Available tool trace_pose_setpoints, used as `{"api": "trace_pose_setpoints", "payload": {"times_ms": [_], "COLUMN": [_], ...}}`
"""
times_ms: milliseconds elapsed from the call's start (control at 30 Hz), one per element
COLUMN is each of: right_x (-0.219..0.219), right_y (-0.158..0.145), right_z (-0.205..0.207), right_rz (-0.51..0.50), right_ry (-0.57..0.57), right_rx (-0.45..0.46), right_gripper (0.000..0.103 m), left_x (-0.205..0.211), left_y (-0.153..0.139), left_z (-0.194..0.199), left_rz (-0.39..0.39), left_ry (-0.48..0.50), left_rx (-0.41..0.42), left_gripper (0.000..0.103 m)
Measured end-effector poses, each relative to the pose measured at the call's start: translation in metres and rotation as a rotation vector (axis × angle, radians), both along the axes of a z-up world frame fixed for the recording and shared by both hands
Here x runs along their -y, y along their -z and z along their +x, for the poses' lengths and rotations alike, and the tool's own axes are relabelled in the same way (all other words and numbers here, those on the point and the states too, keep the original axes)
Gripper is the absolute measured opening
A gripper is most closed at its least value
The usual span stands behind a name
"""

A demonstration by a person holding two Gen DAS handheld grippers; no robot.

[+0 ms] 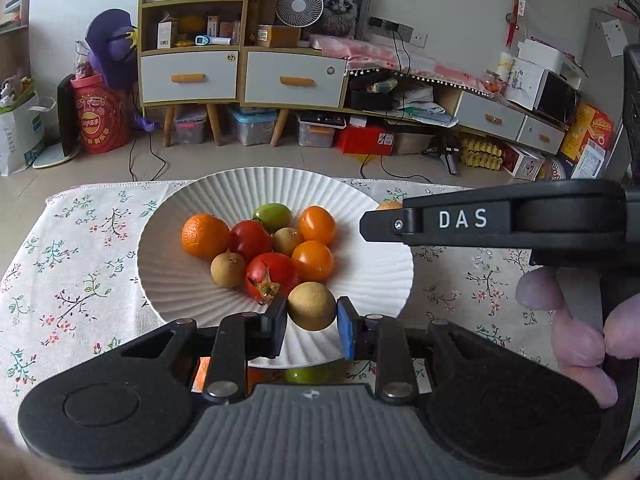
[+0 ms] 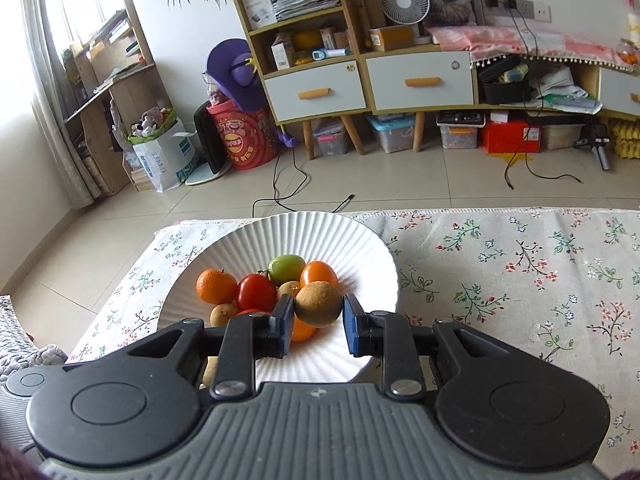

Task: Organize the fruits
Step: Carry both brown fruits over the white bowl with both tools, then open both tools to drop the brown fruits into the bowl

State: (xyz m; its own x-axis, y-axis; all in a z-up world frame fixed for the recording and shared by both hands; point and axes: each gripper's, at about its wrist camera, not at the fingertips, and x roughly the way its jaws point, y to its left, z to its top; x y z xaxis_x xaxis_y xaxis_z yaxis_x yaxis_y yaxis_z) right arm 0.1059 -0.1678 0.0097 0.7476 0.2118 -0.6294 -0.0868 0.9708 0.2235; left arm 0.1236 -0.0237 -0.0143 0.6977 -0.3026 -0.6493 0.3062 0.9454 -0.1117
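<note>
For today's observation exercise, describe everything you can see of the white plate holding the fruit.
The white plate is round and wide, with fine ribs fanning from a shallow centre to a slightly wavy rim; it looks like matte ceramic. It sits flat on the floral tablecloth, near the table's far edge. Fruit is piled in its centre: a mandarin, red, orange and green tomatoes and small brown round fruits. Its wide outer band is bare. Both grippers hover over its near side.

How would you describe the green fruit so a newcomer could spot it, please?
Find the white ribbed plate on the floral cloth. In its fruit pile, the green fruit sits at the far edge; it is the only green one there.
</note>
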Motion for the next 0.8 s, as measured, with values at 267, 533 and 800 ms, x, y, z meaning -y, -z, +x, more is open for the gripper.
{"api": "trace_pose_setpoints", "payload": {"times_ms": [267, 533, 800], "right_x": [-0.005, -0.001, 0.0], "right_y": [0.011, 0.015, 0.016], "right_z": [0.006, 0.009, 0.008], "right_rz": [-0.044, -0.043, -0.039], "right_ry": [-0.014, -0.002, 0.001], "right_rx": [-0.026, -0.038, -0.042], "right_gripper": [0.023, 0.023, 0.026], "left_x": [0.008, 0.006, 0.008], "left_y": [0.008, 0.009, 0.008], "left_z": [0.011, 0.012, 0.01], "left_rz": [-0.013, -0.02, -0.01], "left_ry": [-0.013, -0.023, -0.02], "left_rx": [-0.03, -0.036, -0.035], "left_gripper": [0.023, 0.023, 0.024]}}
